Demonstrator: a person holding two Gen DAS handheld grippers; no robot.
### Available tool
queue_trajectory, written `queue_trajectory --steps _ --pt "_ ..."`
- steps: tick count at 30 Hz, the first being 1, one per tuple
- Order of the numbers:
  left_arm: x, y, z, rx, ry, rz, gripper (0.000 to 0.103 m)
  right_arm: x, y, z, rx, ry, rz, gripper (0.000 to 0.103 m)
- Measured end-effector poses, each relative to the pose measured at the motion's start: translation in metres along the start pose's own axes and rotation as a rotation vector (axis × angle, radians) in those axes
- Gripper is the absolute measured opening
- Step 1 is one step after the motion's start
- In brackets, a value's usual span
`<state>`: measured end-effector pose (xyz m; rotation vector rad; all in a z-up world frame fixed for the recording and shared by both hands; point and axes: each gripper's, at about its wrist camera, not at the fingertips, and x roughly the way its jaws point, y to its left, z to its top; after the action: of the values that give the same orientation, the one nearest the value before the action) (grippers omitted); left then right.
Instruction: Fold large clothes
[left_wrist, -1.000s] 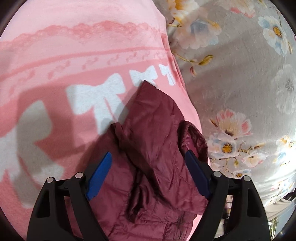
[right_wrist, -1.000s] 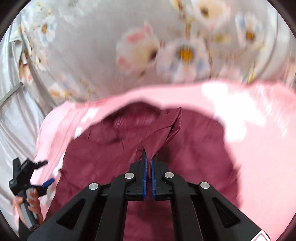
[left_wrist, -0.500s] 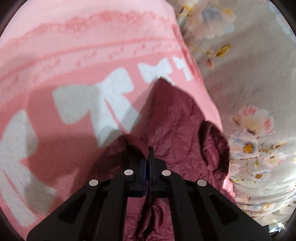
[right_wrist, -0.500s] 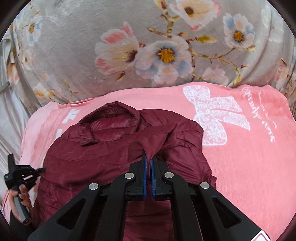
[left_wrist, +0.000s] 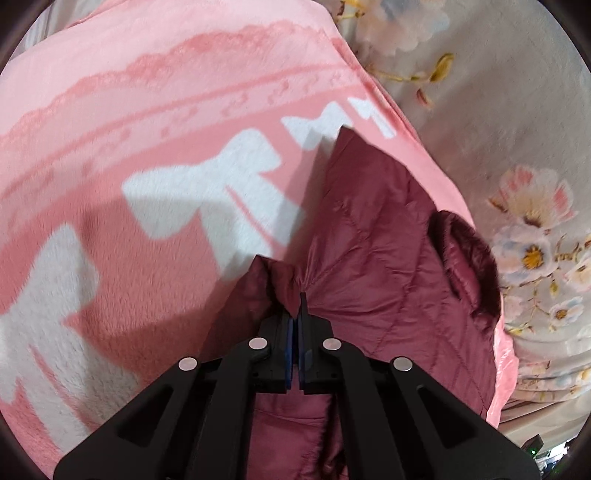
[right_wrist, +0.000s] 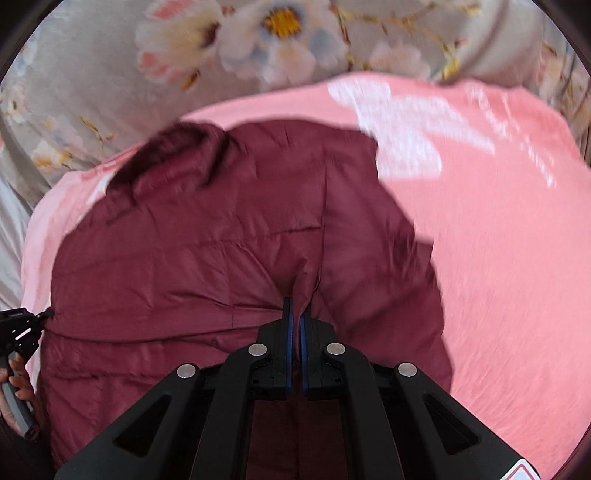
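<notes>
Pinching folds of the maroon jacket (right_wrist: 207, 258) — left gripper (left_wrist: 295, 306) and right gripper (right_wrist: 295, 314) both seemingly clamped tight.

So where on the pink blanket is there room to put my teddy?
Bare room lies on the pink fleece blanket to the right of the quilted maroon jacket, below the white bow print. Beside the jacket's collar, the strip before the floral sheet is narrow.

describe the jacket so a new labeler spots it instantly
Find the pink blanket with white bows, spread over the grey flowered bedcover. The jacket lies on it, pinched by the left gripper and right gripper. It is the only dark maroon, quilted, shiny thing there.
</notes>
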<state>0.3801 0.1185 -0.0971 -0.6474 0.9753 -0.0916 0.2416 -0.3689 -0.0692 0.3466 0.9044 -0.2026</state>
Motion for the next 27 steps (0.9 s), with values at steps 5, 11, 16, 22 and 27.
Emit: queue_trajectory --steps 5,11,16,22,27 --pt "0.004 -0.006 -0.011 0.093 -0.039 0.057 0.0 0.008 0.001 -0.011 0.006 0.0 0.0 0.002" --pt "0.001 -0.027 -0.025 0.264 -0.083 0.172 0.002 0.007 0.007 -0.011 -0.034 0.002 -0.024 0.003" --pt "-0.047 -0.043 -0.037 0.409 -0.068 0.208 0.012 -0.046 0.011 -0.009 -0.053 -0.035 0.001 0.01" --pt "-0.063 -0.122 -0.035 0.481 -0.112 0.087 0.037 -0.065 0.066 0.027 -0.094 -0.102 0.155 0.011" --pt "0.002 -0.163 -0.063 0.545 0.024 0.091 0.036 -0.009 0.109 0.024 -0.168 0.012 0.174 0.011"
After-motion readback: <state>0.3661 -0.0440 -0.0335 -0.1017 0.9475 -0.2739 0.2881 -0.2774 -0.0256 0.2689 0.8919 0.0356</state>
